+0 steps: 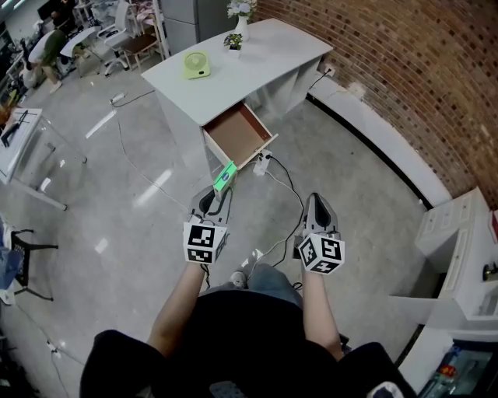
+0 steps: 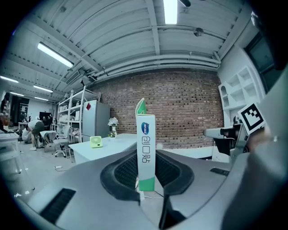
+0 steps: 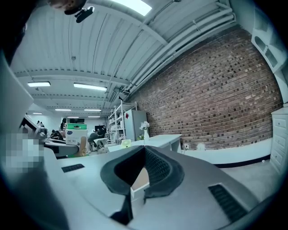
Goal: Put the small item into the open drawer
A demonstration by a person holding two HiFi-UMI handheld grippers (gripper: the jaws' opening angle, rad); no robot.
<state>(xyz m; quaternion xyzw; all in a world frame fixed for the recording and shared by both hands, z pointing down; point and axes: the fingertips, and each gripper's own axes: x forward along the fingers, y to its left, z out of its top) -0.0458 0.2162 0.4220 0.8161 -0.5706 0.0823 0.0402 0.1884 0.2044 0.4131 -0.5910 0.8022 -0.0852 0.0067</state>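
Note:
The small item is a narrow white and green box (image 1: 226, 177), and my left gripper (image 1: 219, 192) is shut on its lower part. In the left gripper view the box (image 2: 146, 148) stands upright between the dark pads. The open drawer (image 1: 237, 134), brown inside, sticks out of the white desk (image 1: 257, 58) just beyond the box. To the right, my right gripper (image 1: 315, 200) is shut with nothing in it. Through that gripper's own view the drawer's front (image 3: 140, 179) shows under the closed tips, and the box (image 3: 76, 131) at the left.
A green desk fan (image 1: 196, 64), a small plant (image 1: 233, 41) and a flower vase (image 1: 240, 17) stand on the desk. A power strip with a cable (image 1: 262, 164) lies on the floor by the drawer. A brick wall (image 1: 405, 70) runs along the right.

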